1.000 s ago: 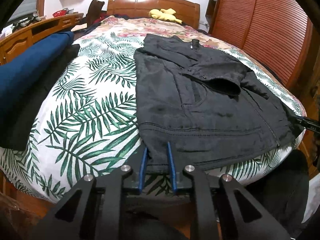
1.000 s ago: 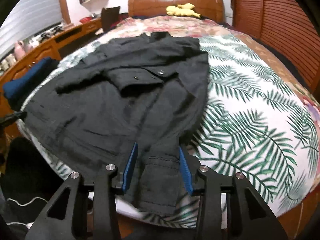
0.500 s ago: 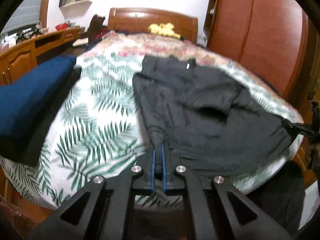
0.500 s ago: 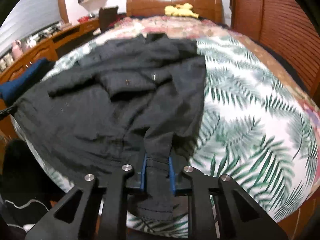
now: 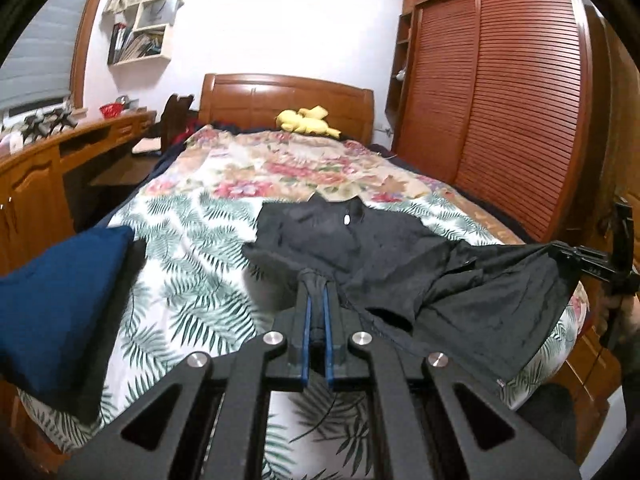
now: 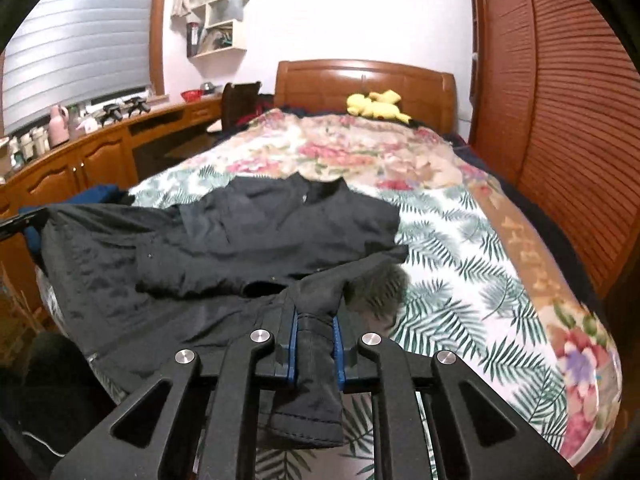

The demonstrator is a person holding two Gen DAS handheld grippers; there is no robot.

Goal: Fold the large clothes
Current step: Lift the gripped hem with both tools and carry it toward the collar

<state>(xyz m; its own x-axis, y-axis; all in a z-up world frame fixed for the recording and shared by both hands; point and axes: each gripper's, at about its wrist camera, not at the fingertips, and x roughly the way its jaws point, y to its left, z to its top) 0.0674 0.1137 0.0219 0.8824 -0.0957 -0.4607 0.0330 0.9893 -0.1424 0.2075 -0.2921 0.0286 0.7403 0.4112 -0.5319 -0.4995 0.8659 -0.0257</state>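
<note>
Two grippers, each clamped on the black jacket [image 5: 384, 248]: left gripper [image 5: 316, 280] pinches one hem corner, right gripper [image 6: 316, 316] grips the other, its jaws having just closed. Hem lifted; collar end rests on the leaf-print bedspread [image 5: 192, 240]. Blue folded garment [image 5: 52, 300] lies beside.

Jacket [image 5: 384, 248] lies on bed [image 5: 192, 248], folded garment [image 5: 56, 296] left.

Left gripper [image 5: 316, 312] pinched tight on the jacket [image 5: 400, 264] hem, pointing slightly down. Right gripper [image 6: 316, 344], jaws just closed in, clamps a thick fold of hem; seen from the left cam it's far right, w/ a hand [image 5: 624, 320] behind it.
</note>
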